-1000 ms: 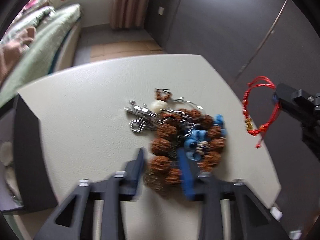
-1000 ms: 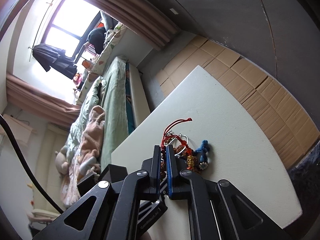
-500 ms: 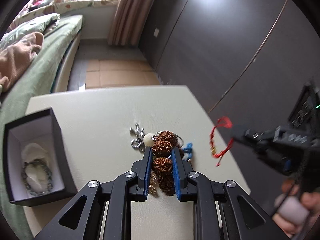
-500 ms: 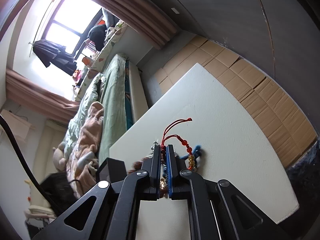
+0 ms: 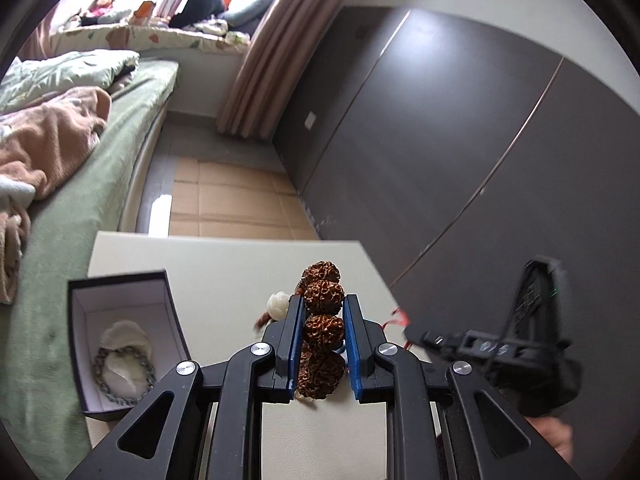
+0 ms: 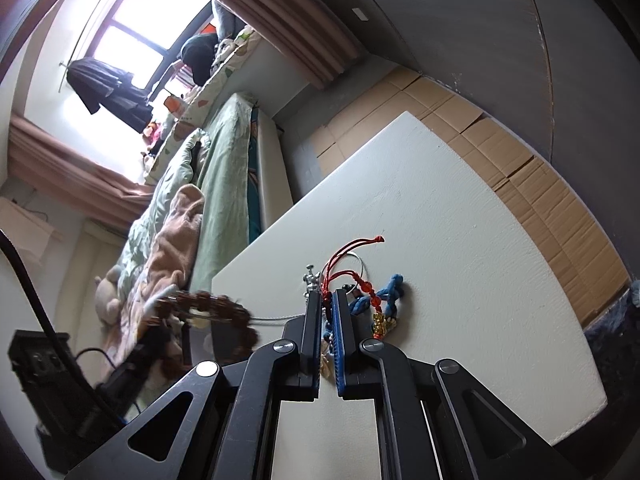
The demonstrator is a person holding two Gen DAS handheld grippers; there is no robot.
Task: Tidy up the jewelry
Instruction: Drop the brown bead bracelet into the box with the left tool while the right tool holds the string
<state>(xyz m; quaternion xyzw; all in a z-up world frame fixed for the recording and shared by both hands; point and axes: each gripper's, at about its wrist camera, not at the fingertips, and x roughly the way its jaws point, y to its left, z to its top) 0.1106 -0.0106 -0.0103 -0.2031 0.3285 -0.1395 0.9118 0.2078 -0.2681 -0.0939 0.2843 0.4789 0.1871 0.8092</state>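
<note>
My left gripper (image 5: 323, 304) is shut on a bracelet of large brown knobbly beads (image 5: 323, 326) and holds it above the white table (image 5: 224, 264); a white bead (image 5: 279, 305) hangs with it. The bracelet shows blurred in the right wrist view (image 6: 212, 308). My right gripper (image 6: 328, 294) is shut on a red cord bracelet (image 6: 348, 258) with red beads and a gold charm (image 6: 382, 322), lifted over the table. The right gripper also shows in the left wrist view (image 5: 432, 338). An open black box (image 5: 120, 336) on the left holds a silver chain bracelet (image 5: 122, 376).
On the table (image 6: 480, 280) under the right gripper lie a blue knotted piece (image 6: 390, 286), a thin metal ring (image 6: 356, 268) and a silver charm (image 6: 310, 280). A bed (image 5: 80, 168) stands left of the table. A dark wardrobe wall (image 5: 460, 152) is on the right.
My left gripper closed on the brown bead bracelet and lifted it off the pile, tilting up. The right gripper kept hold of the red cord bracelet and drew nearer the left one.
</note>
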